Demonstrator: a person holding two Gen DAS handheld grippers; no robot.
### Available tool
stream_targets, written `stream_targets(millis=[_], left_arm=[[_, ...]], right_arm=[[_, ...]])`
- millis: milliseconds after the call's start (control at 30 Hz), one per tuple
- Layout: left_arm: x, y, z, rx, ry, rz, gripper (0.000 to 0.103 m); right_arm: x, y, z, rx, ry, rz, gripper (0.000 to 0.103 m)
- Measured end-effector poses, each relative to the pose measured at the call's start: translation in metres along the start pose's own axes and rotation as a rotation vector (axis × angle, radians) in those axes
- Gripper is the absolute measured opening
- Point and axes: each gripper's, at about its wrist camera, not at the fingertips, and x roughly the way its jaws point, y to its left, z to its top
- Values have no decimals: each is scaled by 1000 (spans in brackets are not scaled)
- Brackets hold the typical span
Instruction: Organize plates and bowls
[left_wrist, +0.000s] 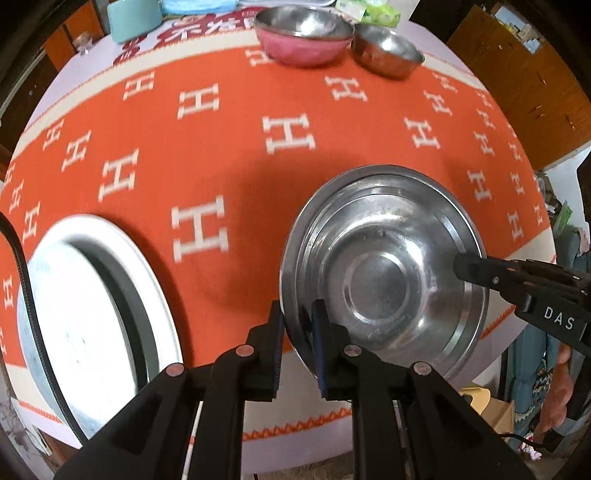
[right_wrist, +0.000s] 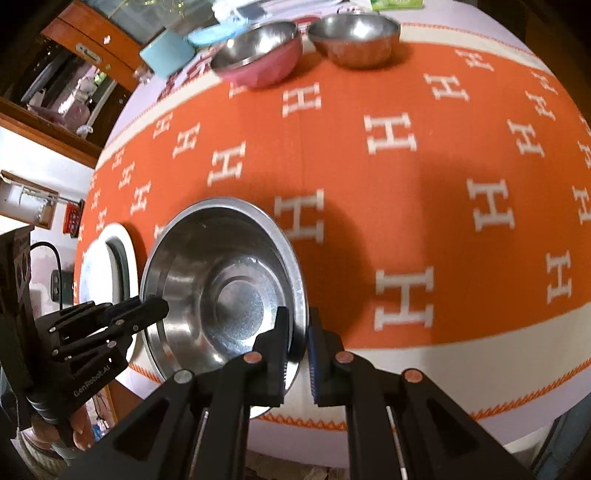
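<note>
Gripping opposite sides of the same steel dish (left_wrist: 384, 266), both tongs hold it near the front edge of the table. The left gripper (left_wrist: 298, 343) has its fingers closed on the dish's near-left rim, one pad outside and one inside. The right gripper (right_wrist: 298, 347) is clamped the same way on the opposite rim, one finger inside the dish and one outside; in the left view it comes in from the right with its tip over the rim.

The dish looks like a stack of nested steel pieces, though how many I cannot tell. Whether it rests on the orange cloth (left_wrist: 229, 155) or is lifted off it is unclear. Just to its left lies a white plate (left_wrist: 110, 295), near but apart from it.

Across a wide bare stretch of cloth, at the far edge, stand a pink bowl (left_wrist: 299, 48) and a steel bowl (left_wrist: 388, 51) side by side, close together, with a pale blue cup (left_wrist: 135, 18) further left.

A bare hand (right_wrist: 79, 424) grasps the left tool's handle from below
</note>
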Motion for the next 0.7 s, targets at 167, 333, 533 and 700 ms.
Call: stream_targets(millis=[167,333,533,700], left_arm=[[4,2,-11,-6,12,8,13],[5,3,-14,-4,11,18,13],[5,0,-12,10,8,33,13],[3,-2,-9,7,-3,26,21]], right_arm=[[6,4,-10,-16,14,-14,9],[10,11,-12,-42,11,-45,9],[11,8,-13,-42,18,-49,10],[13,7,-12,-25,30,-42,10]])
